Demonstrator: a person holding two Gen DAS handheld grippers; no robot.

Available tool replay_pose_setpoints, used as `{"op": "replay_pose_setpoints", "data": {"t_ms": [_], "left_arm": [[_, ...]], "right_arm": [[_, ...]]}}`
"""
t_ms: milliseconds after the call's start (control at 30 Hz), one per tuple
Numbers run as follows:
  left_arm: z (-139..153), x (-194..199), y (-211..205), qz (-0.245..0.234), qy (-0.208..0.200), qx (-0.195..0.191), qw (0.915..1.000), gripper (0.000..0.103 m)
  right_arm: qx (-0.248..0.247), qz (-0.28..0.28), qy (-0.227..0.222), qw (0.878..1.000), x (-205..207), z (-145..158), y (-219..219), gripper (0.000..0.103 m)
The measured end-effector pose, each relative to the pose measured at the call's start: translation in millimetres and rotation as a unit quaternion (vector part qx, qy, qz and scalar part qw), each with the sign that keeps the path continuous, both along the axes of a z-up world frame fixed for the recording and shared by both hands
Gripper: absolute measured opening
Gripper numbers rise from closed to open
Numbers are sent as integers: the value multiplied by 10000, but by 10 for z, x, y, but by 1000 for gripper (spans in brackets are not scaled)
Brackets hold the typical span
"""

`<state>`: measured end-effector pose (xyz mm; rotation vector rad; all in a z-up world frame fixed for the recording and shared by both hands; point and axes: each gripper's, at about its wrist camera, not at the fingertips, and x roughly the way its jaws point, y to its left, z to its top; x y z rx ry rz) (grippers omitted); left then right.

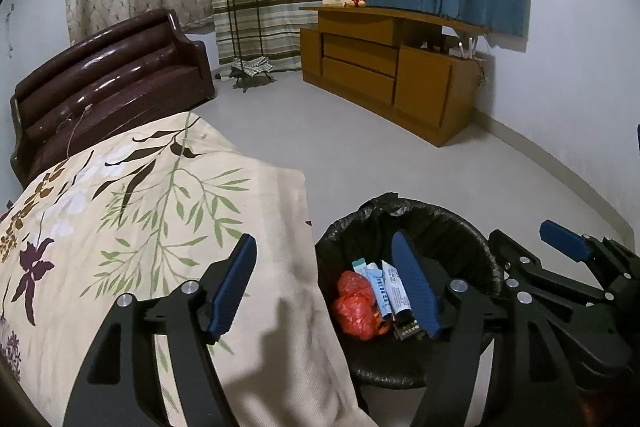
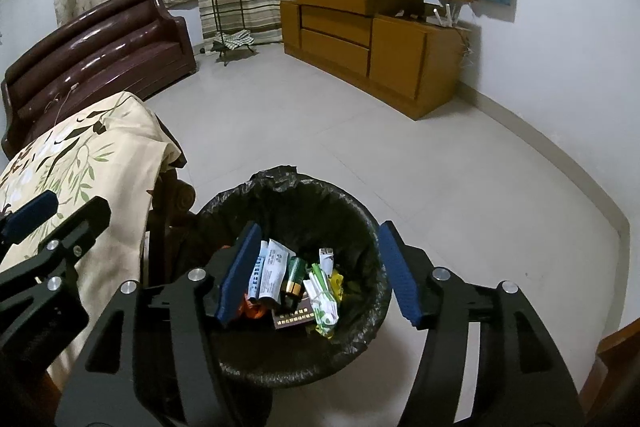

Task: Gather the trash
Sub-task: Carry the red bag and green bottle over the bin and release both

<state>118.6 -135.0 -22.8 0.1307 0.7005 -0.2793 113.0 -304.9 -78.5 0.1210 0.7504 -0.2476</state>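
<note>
A round trash bin with a black liner stands on the floor beside the cloth-covered table; it also shows in the left wrist view. Inside lie a red crumpled bag, white-blue tubes, a green battery, a green-white wrapper and a dark booklet. My right gripper is open and empty, directly above the bin. My left gripper is open and empty, over the table edge and the bin's left rim. The right gripper also shows at the right of the left wrist view.
A floral cream cloth covers the table at left. A dark brown sofa, a plant stand and a wooden cabinet with a toy on top stand along the far walls. Grey tiled floor lies between.
</note>
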Motion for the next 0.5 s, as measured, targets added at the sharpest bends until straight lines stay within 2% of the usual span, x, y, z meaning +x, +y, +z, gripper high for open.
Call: {"op": "replay_pose_setpoints", "data": {"t_ms": [67,333,500], "left_arm": [[22,-52,29,65,-54,25,10000,69],[135,-243,192,203,-120,-61,9997,73],[197,-388,314,307,-152,-82,9994,74]], "right_arm": [[-7,-9,-10,10000,-29,10,19,66],[20,48,-139,9999,-211,134,132,69],[1,135,-281,9995,-355,260,237,75]]}}
